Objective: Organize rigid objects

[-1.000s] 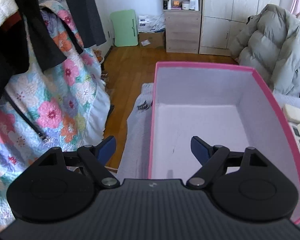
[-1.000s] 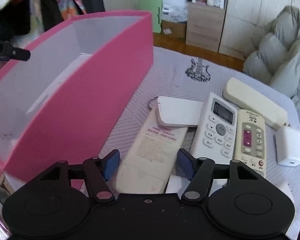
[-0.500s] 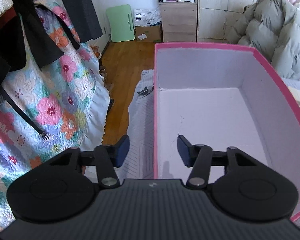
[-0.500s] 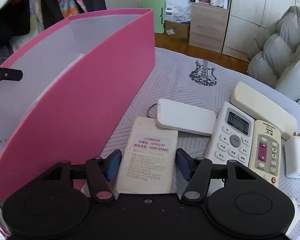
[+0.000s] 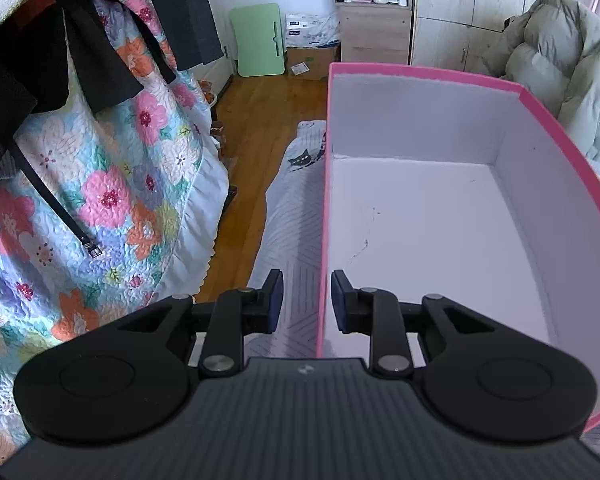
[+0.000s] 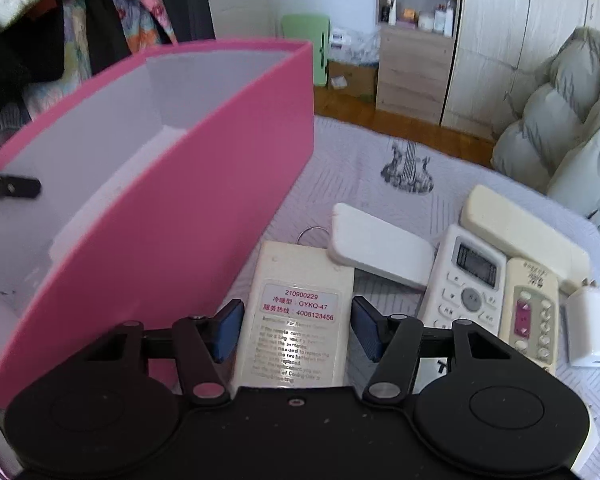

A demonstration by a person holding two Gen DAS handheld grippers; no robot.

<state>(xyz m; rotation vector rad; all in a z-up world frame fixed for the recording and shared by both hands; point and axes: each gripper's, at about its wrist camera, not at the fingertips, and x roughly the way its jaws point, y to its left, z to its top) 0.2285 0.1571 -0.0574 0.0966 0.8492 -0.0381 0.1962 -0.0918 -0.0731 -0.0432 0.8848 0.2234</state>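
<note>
A pink box [image 5: 440, 76] with a white inside stands empty on the grey table cloth; it also shows in the right wrist view [image 6: 204, 184]. My left gripper [image 5: 306, 300] straddles the box's left wall, jaws narrowed with a gap on each side. My right gripper [image 6: 298, 328] is open around a face-down cream remote [image 6: 300, 312] with a red-lettered label. Right of it lie a white flat device [image 6: 380, 248], a white remote with a screen [image 6: 466, 284], a cream remote with pink buttons [image 6: 530, 312], a long cream remote [image 6: 520, 232] and a white charger [image 6: 592, 326].
A floral quilt [image 5: 92, 184] and dark hanging clothes [image 5: 32, 52] are on the left. A grey puffer coat [image 5: 560, 76] lies beyond the box. The table's left edge [image 5: 268, 216] drops to a wooden floor [image 5: 268, 120].
My left gripper has narrowed its jaws over the box's left wall. My right gripper has drawn back along the face-down remote, so more of it shows between the fingers.
</note>
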